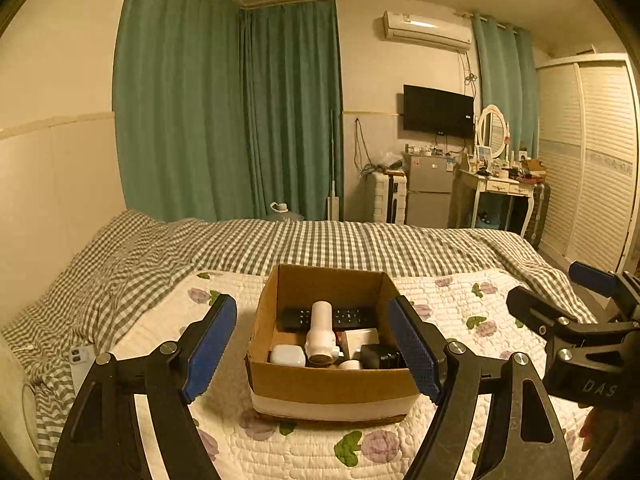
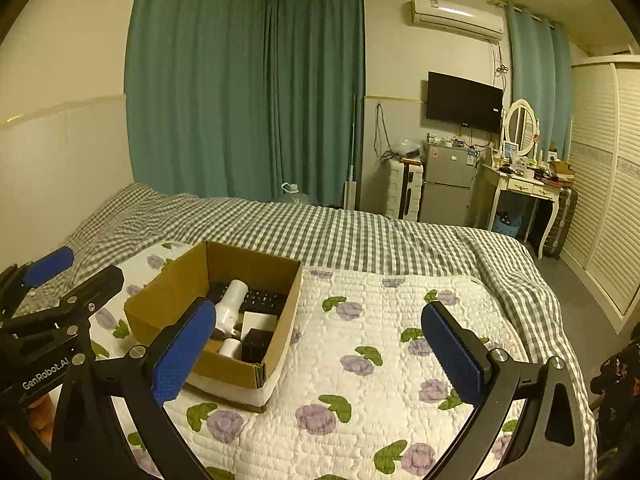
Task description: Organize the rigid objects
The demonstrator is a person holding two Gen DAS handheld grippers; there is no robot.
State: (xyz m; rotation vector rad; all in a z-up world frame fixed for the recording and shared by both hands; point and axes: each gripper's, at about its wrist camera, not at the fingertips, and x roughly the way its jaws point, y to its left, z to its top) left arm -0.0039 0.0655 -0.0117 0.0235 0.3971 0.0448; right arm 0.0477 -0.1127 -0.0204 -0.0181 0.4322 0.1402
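An open cardboard box [image 1: 332, 384] stands on the floral quilt [image 1: 460, 304]. It holds a black remote [image 1: 352, 315], a white cylindrical device [image 1: 321, 332], a white charger case [image 1: 287, 355], a black adapter [image 1: 380, 356] and small white items. My left gripper [image 1: 320, 346] is open and empty, with its jaws to either side of the box's near end. My right gripper [image 2: 320, 352] is open and empty above the quilt, to the right of the box [image 2: 172, 292]. The white device [image 2: 230, 306] and black adapter [image 2: 256, 344] show there too.
The quilt lies on a grey checked bedspread [image 1: 280, 240]. A white power strip [image 1: 78, 356] lies at the bed's left edge. Green curtains [image 1: 224, 120], a small fridge [image 1: 430, 190], a vanity table [image 1: 500, 188] and a wardrobe [image 1: 588, 160] stand beyond the bed.
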